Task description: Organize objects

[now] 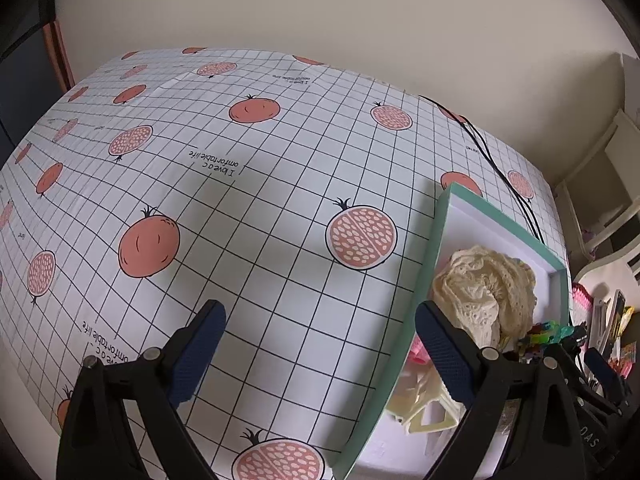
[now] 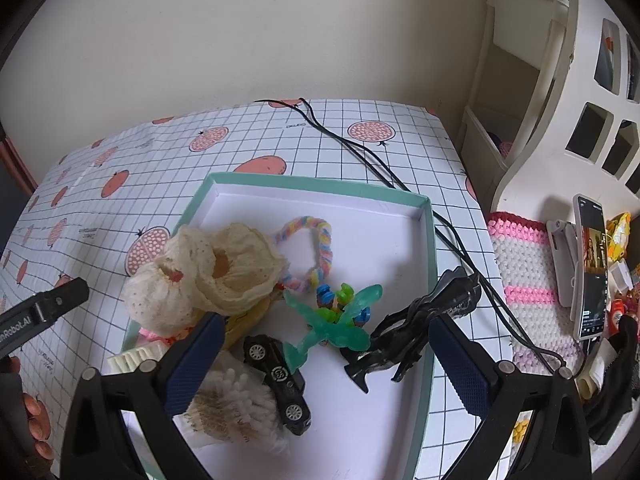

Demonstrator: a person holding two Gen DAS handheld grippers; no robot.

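In the left wrist view, the left gripper hangs over the bench, which is covered by a grid cloth printed with pomegranates; its fingers stand wide apart with only bare cloth between them, holding nothing. To the right lies a shallow box with a mint rim, and the right-hand finger overlaps that rim in the picture. Inside the box sits a cream lace scrunchie, with cream plastic clips nearer the camera. Two black cables run across the cloth behind the box. In the right wrist view, the right gripper is above the box, its fingers spread fully apart and empty. Between them, on the white box floor, lie a black toy car, a green clip and a black clip. Further back are a rainbow braided loop and the scrunchie, and a white fluffy piece lies under the left finger. The left gripper's body shows at the left edge, held by a hand. Right of the bench a phone stands in a holder beside a crocheted mat.
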